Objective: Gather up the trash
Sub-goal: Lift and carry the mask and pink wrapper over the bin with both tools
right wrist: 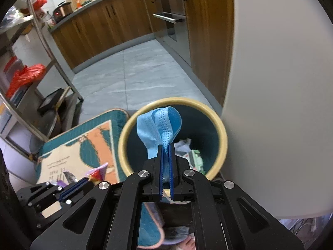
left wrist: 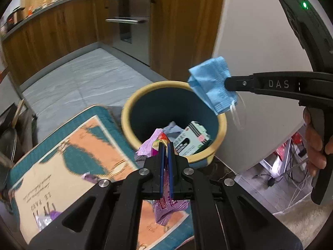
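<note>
A round bin [left wrist: 220, 125] with a yellow rim and dark blue inside stands on the floor and holds a pale green box [left wrist: 191, 139] and crumpled paper. It also shows in the right wrist view [right wrist: 223, 133]. My left gripper [left wrist: 165, 145] is shut on a purple snack wrapper [left wrist: 149, 143], held at the bin's near rim. My right gripper [right wrist: 165, 148] is shut on a blue face mask [right wrist: 158, 123], held over the bin's opening. The mask [left wrist: 212, 83] and right gripper [left wrist: 228, 83] also show in the left wrist view, above the bin's right rim.
A teal and orange mat [left wrist: 68, 162] lies left of the bin with small purple wrapper scraps [left wrist: 46, 218] on it. A white wall [left wrist: 260, 52] rises right of the bin. Wooden kitchen cabinets [right wrist: 108, 20] line the far side; a metal rack [right wrist: 41, 48] stands left.
</note>
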`<control>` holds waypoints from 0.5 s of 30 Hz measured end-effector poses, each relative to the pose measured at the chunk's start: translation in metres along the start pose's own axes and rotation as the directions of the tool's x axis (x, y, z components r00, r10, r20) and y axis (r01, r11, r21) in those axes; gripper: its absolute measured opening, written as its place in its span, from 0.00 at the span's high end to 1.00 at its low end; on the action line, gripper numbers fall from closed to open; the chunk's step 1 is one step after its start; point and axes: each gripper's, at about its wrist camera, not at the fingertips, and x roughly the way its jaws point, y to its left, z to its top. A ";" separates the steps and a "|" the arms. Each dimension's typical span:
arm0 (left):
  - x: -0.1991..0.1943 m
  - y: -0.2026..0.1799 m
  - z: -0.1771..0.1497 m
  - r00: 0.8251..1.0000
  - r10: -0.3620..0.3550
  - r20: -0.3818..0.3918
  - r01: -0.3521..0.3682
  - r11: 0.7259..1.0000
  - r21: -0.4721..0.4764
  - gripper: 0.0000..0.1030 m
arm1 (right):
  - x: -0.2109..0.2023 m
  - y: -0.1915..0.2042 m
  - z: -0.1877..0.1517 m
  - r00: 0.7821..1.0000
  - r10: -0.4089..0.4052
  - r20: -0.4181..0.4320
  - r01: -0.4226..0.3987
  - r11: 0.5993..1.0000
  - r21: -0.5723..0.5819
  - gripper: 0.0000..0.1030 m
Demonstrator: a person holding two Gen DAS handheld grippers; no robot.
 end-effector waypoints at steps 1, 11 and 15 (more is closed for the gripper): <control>0.003 -0.005 0.005 1.000 -0.002 -0.001 0.002 1.000 0.029 0.97 | 0.000 -0.003 0.000 1.000 -0.001 -0.002 0.001 1.000 0.004 0.95; 0.018 0.003 0.041 0.997 0.031 0.065 -0.041 0.986 0.163 0.97 | 0.015 -0.008 0.008 1.000 0.002 -0.019 -0.002 1.000 0.021 0.95; 0.040 0.023 0.034 0.999 0.035 0.024 -0.038 0.993 0.108 0.97 | 0.030 -0.007 0.008 0.998 -0.025 -0.054 0.025 1.000 0.012 0.95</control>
